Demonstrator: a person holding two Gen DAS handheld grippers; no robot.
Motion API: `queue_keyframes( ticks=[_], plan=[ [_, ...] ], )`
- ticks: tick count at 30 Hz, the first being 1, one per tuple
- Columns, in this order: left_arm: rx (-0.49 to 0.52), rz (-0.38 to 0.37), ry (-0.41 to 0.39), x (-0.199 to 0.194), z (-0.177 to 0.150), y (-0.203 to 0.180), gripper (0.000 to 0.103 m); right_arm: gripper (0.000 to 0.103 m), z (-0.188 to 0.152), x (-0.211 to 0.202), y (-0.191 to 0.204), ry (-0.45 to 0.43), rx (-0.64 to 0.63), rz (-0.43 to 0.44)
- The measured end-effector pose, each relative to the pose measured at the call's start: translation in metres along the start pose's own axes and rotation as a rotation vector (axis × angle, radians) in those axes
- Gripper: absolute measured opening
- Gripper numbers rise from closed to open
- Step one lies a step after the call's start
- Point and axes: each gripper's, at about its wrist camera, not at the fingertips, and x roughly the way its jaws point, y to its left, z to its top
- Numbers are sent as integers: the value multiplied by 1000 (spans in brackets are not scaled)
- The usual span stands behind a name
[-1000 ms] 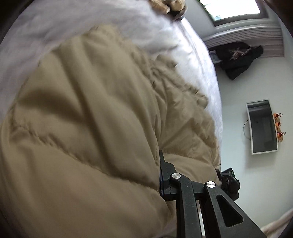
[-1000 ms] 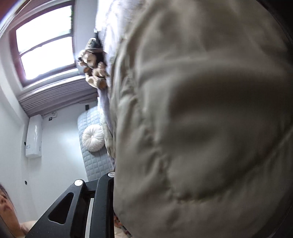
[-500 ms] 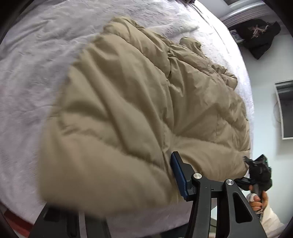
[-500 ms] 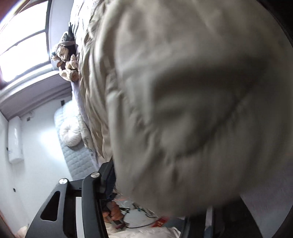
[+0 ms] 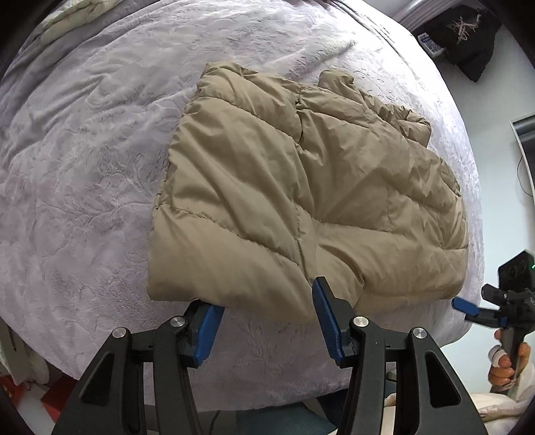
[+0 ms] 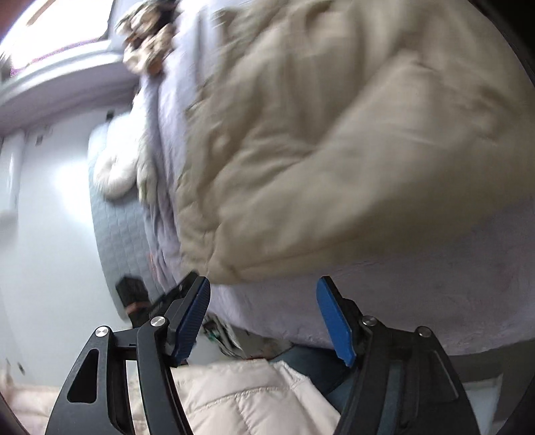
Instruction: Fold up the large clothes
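Note:
A tan quilted puffer jacket [image 5: 301, 187] lies folded on the pale lilac bed cover [image 5: 83, 150]. My left gripper [image 5: 264, 321] is open and empty, just off the jacket's near edge, its blue pads [image 5: 326, 314] spread apart. My right gripper [image 6: 264, 314] is open and empty too, just off the jacket's near corner [image 6: 334, 134] in its blurred view. The right gripper also shows in the left wrist view [image 5: 474, 309] at the bed's right edge, held by a hand.
A folded pale garment [image 5: 77, 16] lies at the bed's far left. A dark garment [image 5: 468, 43] lies on the floor by the wall. Stuffed toys [image 6: 147, 43] and a round white cushion [image 6: 113, 174] sit at the bed's far end. A pink quilted sleeve [image 6: 240, 398] is below.
Both grippers have let go of the jacket and opened. The jacket dropped flat onto the bed, and both grippers pulled back from it.

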Motion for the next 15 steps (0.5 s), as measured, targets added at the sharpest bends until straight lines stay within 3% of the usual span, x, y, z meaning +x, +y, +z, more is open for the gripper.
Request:
queue_keyframes(
  ticks=[2,5,14,15],
  plan=[
    [6,7,8,-1,0,0,54,70,8,1,17,9,-62,-50],
    [14,9,-6,-7,-2,-2,92,70,13,5,35,1,-108,-112],
    [54,97,-85,-26,3,-2,96,70,10,31,79,-15,-144,-260],
    [57,103,-98,-27,5,-2,103,70,10,29,78,-17,-152,-276]
  ],
)
